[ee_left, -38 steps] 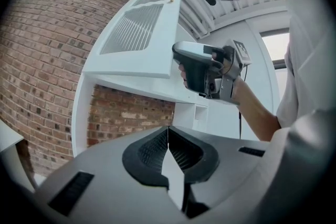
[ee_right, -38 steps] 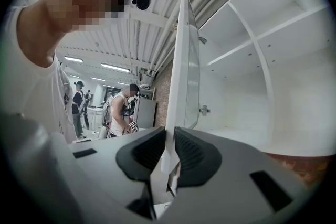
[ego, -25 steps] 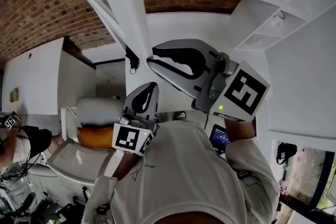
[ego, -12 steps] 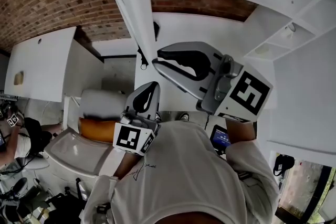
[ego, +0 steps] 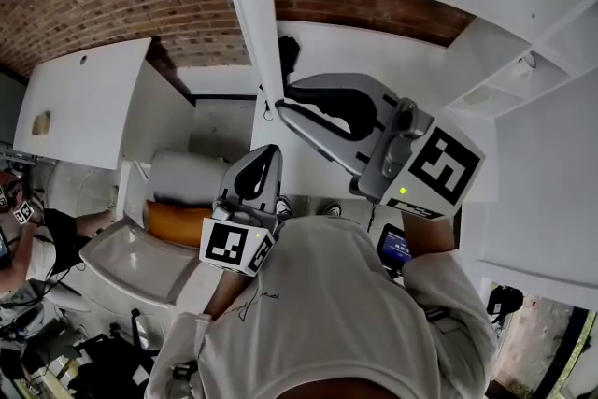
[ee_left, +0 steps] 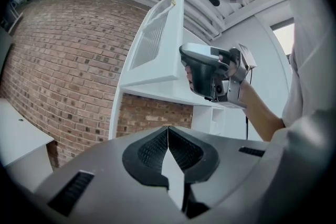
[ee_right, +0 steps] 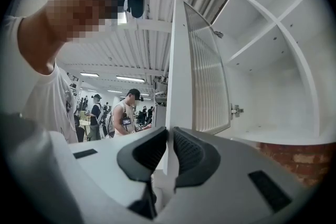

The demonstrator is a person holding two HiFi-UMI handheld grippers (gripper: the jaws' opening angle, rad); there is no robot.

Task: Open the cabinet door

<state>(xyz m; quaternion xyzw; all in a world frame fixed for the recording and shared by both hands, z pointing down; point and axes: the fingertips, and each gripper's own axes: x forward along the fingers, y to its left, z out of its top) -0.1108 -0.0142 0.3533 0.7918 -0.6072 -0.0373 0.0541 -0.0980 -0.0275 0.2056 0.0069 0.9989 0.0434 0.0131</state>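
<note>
My right tongs (ee_right: 169, 131) are clamped on the free edge of the cabinet door (ee_right: 202, 71): in the right gripper view both ribbed pads (ee_right: 149, 152) press flat against the white edge, one on each face. The door is a white frame around a ribbed translucent panel. It stands swung well out from the cabinet (ee_right: 273, 76), and its hinge (ee_right: 236, 110) shows at the far side against the cabinet wall. The open cabinet interior is white, divided by shelves and an upright partition into several compartments. In the head view the door runs as a narrow white strip from the top of the picture down to the right tongs. My left tongs (ee_left: 168, 128) are closed tip to tip with nothing between them. They are held lower than the right tongs, apart from the door, and point toward the brick wall (ee_left: 63, 60) below the cabinet. Several people (ee_right: 126, 113) stand in the room far behind the door.
</note>
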